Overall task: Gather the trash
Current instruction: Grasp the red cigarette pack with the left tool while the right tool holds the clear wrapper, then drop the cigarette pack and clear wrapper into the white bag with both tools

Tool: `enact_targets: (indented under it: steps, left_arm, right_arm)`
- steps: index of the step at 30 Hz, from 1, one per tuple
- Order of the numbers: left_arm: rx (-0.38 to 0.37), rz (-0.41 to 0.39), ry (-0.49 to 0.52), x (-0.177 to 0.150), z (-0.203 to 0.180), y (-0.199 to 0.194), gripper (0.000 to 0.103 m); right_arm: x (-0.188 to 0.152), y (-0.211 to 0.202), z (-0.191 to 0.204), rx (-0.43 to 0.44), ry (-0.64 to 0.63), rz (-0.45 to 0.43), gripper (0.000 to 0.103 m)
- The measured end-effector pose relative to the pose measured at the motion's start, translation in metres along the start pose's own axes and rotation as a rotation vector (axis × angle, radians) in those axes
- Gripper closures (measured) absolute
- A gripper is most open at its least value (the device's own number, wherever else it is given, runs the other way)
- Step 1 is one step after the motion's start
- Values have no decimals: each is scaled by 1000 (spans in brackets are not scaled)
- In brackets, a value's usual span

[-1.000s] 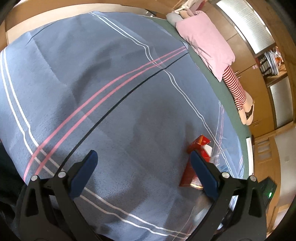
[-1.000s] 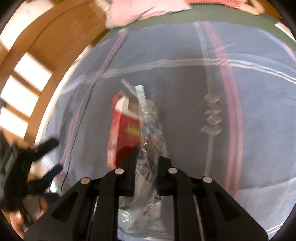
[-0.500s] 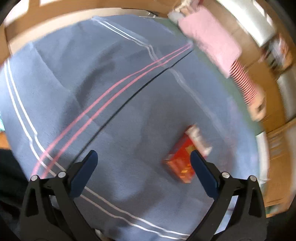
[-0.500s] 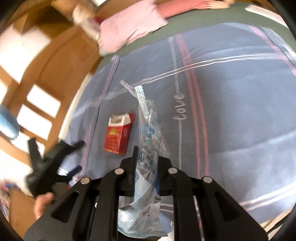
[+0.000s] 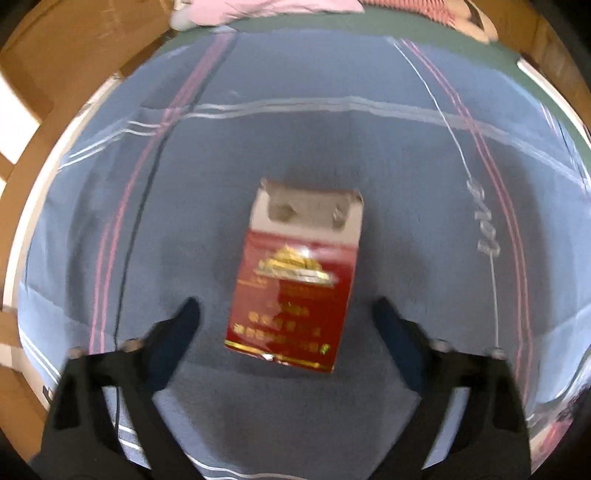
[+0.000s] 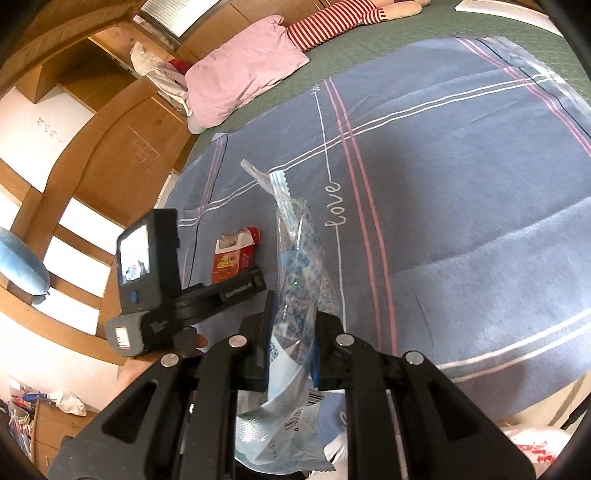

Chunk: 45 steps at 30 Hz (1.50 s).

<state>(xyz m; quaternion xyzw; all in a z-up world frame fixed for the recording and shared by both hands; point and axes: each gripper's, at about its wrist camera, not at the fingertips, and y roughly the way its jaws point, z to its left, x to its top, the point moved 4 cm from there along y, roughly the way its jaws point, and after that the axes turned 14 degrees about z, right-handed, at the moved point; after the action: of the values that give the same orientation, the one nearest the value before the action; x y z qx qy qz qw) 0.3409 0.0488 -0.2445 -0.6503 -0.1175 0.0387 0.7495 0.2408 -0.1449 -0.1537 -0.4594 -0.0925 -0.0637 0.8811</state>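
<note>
Down between the two blue-padded fingers of the left gripper (image 5: 286,314) lies a red cardboard cigarette pack (image 5: 295,280) with gold print and a torn-open white top. The jaws stand wide on either side of its lower end and are closing, but neither pad touches the pack, which rests flat on a blue-grey blanket (image 5: 388,166) crossed by pink and white stripes. The picture from this wrist is blurred. To the right of the pack, white stitched lettering runs along one of the thin white lines.

The right gripper (image 6: 290,332) has its jaws narrow and pinched on a clear crinkled plastic wrapper (image 6: 295,258) with blue print and a serrated top edge; the wrapper stands up out of the pads, and its lower end, bearing a barcode, hangs down behind them. From this wrist the same red pack (image 6: 232,258) shows on the blanket to the left of the wrapper, with the black body of the left gripper and its small lit screen (image 6: 135,254) just beside it and part of a hand (image 6: 192,339) under it.

Farther off, the blanket lies on a green bed cover (image 6: 388,51). At the head of the bed rest a pink pillow (image 6: 243,74) and a soft toy (image 6: 340,18) in red-and-white stripes. Wooden panelling (image 6: 110,140) lines the wall to the left.
</note>
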Motion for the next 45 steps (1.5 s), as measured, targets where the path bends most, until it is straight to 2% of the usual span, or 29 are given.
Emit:
enact_targets:
  steps: [1,2,8,11,14,16,18,20,23,26,28,31,33,35,36,42,45]
  left_arm:
    - [-42,7,4,-1,1,2,41]
    - [-79,1,-1,-1,3,2,45]
    - [-118,-38,-34,-5,16,-7,46]
    - [-148,-125,-43,-21,27,-29,46]
    - [-224,-250,-24,-53,38,-66,46]
    - [-212,-299,-27,-71,44,-81,46]
    - [-270,-330,-10,-99,45,-98,46]
    - [-282,-347,12,-117,43,-120,46]
    - [-287,-443,67,-149,38,-165,46]
    - [-321,-525,125,-183,33,-211,46]
    - [-356,-546,159,-202,22,-230,46]
    - [-370,-567,221,-226,6,-248,46]
    - [-376,-561,261,-239,-10,-253,46]
    - [-365,-557,288,-252,-19,-255,46]
    - [-360,-555,301,-254,-25,-254,46]
    - [-380,-491,423,-282,-55,-251,46]
    - [-401,-444,484,-287,-71,-239,45]
  right_arm:
    - [-2,-2,0,-2,-1,0,87]
    - [-4,-2,0,-6,-2,1,87]
    - [-7,-6,3,-24,-4,-11,87]
    - [-8,-17,7,-41,-15,-28,87]
    - [-16,-40,17,-87,-66,-66,87]
    - [-24,-55,22,-122,-109,-85,87]
    - [-35,-73,22,-147,-142,-91,87]
    - [-49,-94,18,-169,-144,-99,87]
    - [-73,-118,12,-204,-145,-103,87]
    - [-109,-130,1,-243,-133,-65,87]
    - [-135,-130,-12,-275,-117,-30,87]
    - [-153,-126,-24,-265,-92,6,86]
    - [-158,-128,-29,-244,-70,31,75]
    - [-160,-145,-31,-246,-52,-5,38]
    - [-159,-156,-28,-244,-54,-47,33]
    - [-161,-225,-22,-215,-46,-278,26]
    - [-159,-245,-25,-212,-29,-344,24]
